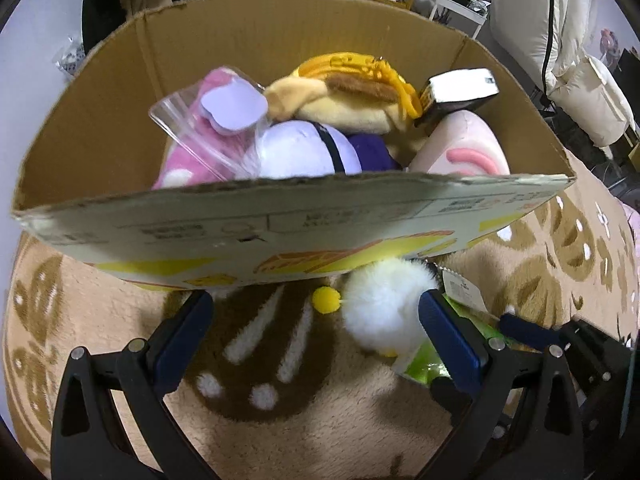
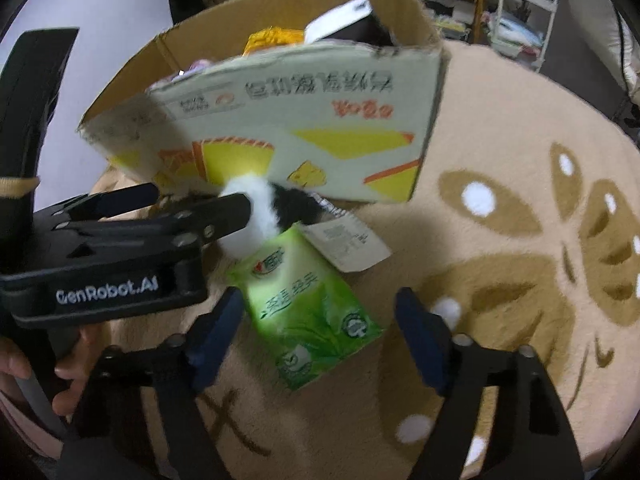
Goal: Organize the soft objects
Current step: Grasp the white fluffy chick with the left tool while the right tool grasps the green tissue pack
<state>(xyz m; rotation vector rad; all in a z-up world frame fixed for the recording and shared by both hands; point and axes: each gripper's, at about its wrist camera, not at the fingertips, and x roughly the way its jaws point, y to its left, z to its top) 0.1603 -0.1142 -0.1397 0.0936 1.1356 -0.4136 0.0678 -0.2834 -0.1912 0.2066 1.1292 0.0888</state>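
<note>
Left wrist view: the left gripper [image 1: 316, 312] is standing wide open over the patterned rug [image 1: 120, 312], gripping nothing. A white fluffy plush toy [image 1: 384, 308] with a yellow pompom [image 1: 326, 300] is lying on the rug against the inner face of the right finger and at the foot of the cardboard box [image 1: 280, 220]. The box is holding a pink plush in a clear bag [image 1: 200, 136], a white and purple plush [image 1: 308, 152], a yellow plush [image 1: 340, 96] and a dark carton [image 1: 460, 92].

Right wrist view: the right gripper [image 2: 318, 312] is standing partly open, its fingers either side of a green tissue pack [image 2: 308, 312] on the rug [image 2: 500, 240]; the pads are apparently not pressing on it, though blur makes this uncertain. The left gripper [image 2: 200, 200] is reaching in from the left, one finger touching the plush toy [image 2: 256, 208], which is showing white and black here, beside a paper tag [image 2: 348, 244]. The box [image 2: 320, 128] is standing just behind.
</note>
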